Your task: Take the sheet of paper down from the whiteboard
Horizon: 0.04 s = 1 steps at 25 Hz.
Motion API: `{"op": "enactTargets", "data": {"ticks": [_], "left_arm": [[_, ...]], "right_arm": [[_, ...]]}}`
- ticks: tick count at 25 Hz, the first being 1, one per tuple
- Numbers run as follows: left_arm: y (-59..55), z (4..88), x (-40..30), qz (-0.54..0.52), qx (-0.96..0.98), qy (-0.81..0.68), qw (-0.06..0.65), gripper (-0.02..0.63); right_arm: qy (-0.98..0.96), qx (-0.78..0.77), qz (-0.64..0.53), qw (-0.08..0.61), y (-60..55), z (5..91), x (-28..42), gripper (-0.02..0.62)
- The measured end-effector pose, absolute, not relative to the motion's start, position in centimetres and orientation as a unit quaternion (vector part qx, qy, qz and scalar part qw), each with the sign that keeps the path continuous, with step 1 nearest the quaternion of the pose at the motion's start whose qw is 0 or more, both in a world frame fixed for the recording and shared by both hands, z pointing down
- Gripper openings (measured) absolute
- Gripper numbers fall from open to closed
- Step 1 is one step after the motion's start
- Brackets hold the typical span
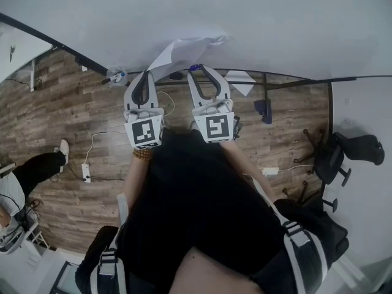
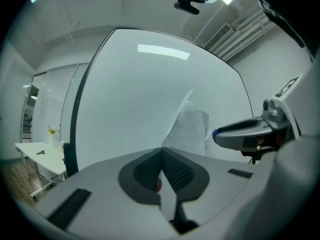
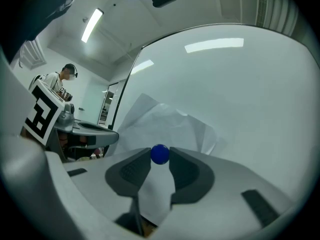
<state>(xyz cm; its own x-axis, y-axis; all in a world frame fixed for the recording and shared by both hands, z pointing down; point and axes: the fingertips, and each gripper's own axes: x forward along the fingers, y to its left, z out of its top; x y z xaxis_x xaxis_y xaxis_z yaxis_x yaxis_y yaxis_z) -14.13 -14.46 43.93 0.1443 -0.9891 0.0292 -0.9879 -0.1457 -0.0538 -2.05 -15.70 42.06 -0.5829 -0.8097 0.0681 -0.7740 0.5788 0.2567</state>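
The white sheet of paper (image 1: 184, 46) hangs crumpled on the whiteboard (image 1: 275, 23), its left side pulled away from the surface. My left gripper (image 1: 146, 74) is shut on the sheet's lower left edge; in the left gripper view the paper (image 2: 191, 126) runs down between the closed pads, with a small red spot (image 2: 159, 185) beside it. My right gripper (image 1: 200, 70) is shut on a round blue magnet (image 3: 160, 154) that sits on the paper (image 3: 165, 124) against the board. The magnet (image 1: 195, 68) touches both fingertips.
The whiteboard's lower frame and stand (image 1: 288, 81) run just below the grippers. A marker (image 1: 114, 78) lies on the board's ledge at left. A power strip (image 1: 86, 172), a seated person's leg (image 1: 40, 164) and an office chair (image 1: 343, 155) are on the wooden floor.
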Motion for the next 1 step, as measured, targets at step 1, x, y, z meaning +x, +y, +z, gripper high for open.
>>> {"op": "enactTargets", "data": {"ticks": [1], "left_arm": [[-14.47,43.89,-14.15,-0.026,-0.755,0.655,0.009,0.008]], "right_arm": [[-0.884,0.448,-0.101,0.091,-15.73,42.07,-2.00,0.114]]}}
